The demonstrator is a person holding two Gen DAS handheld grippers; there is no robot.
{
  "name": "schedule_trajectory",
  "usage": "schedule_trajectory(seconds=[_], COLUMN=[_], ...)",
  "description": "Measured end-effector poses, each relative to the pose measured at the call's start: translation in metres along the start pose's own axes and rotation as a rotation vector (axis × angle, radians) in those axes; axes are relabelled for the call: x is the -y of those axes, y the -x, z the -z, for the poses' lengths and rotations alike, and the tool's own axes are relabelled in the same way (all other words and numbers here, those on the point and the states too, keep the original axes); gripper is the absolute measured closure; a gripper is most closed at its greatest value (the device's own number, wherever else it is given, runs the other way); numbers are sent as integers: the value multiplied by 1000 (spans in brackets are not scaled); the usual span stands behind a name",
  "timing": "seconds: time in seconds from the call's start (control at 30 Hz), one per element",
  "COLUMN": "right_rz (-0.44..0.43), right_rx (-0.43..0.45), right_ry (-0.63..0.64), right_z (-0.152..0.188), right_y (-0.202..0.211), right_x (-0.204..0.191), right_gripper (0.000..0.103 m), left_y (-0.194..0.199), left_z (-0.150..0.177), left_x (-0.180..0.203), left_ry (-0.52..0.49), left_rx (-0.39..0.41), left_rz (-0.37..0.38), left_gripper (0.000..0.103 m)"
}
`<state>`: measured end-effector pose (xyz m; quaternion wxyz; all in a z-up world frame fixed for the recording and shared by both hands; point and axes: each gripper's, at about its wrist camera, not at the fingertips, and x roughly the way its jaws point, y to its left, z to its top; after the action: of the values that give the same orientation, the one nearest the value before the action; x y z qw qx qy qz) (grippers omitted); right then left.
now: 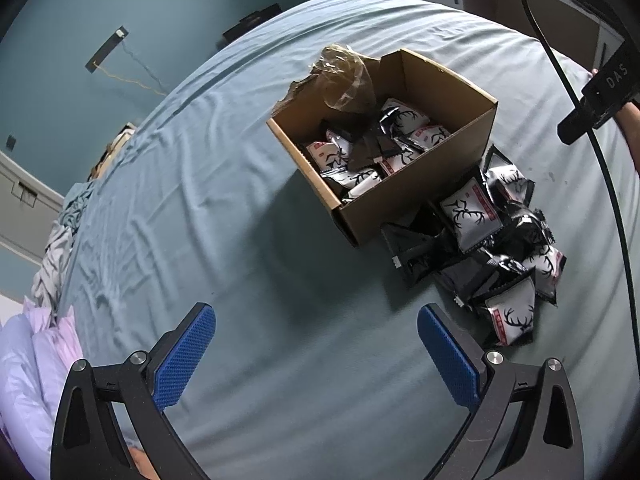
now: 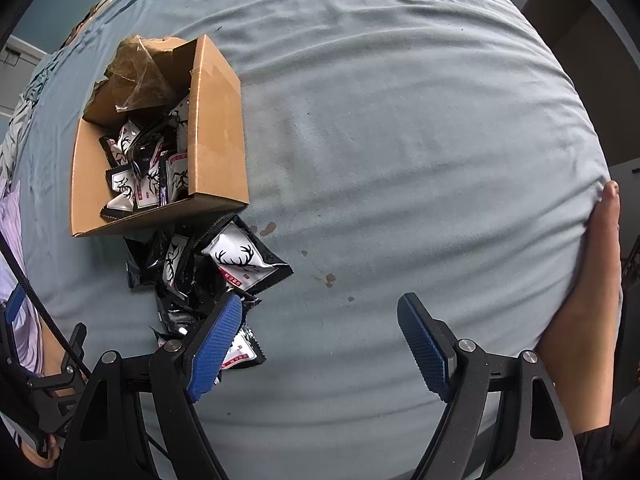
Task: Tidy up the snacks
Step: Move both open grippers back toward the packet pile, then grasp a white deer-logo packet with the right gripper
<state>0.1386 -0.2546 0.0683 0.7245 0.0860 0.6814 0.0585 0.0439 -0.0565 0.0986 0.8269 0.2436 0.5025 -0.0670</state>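
Only the right wrist view shows a bare forearm [image 2: 584,300] at the bed's edge. The open brown cardboard box [image 1: 404,200] of glossy black-and-white snack packets [image 1: 472,216] sits mid-bed on the wrinkled blue sheet [image 1: 240,240], with more packets heaped beside it. The left gripper [image 1: 316,356] and right gripper [image 2: 320,344] both have jaws wide apart and empty.

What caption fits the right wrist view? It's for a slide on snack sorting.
Open right gripper hovers over a blue sheet beside loose snack packets and a part-filled cardboard box.
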Motion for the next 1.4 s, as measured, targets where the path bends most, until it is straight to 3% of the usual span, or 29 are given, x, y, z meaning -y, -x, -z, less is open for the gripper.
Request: schedule_trajectory(seconds=[0.47, 0.67, 0.9, 1.27, 1.3, 1.37, 1.4], right_rz=[-57, -23, -14, 33, 27, 3, -7], right_rx=[-33, -81, -238, -275, -268, -264, -272], right_ry=[-5, 79, 235, 347, 356, 391, 408], right_z=[2, 6, 17, 26, 26, 29, 31], right_y=[-7, -28, -69, -108, -109, -113, -115], right_x=[3, -15, -61, -96, -99, -107, -111], right_gripper=[23, 23, 23, 23, 26, 43, 60], left_y=[-4, -10, -15, -10, -9, -9, -9], left_z=[3, 2, 6, 4, 4, 5, 5], left_x=[3, 3, 5, 1, 0, 0, 0], left_ry=[-18, -13, -30, -22, -22, -21, -21], left_rx=[-18, -43, -52, -32, -29, -26, -27], left_rz=[-13, -16, -3, -9, -9, -9, -9], left_gripper=[0, 0, 0, 0, 0, 0, 0])
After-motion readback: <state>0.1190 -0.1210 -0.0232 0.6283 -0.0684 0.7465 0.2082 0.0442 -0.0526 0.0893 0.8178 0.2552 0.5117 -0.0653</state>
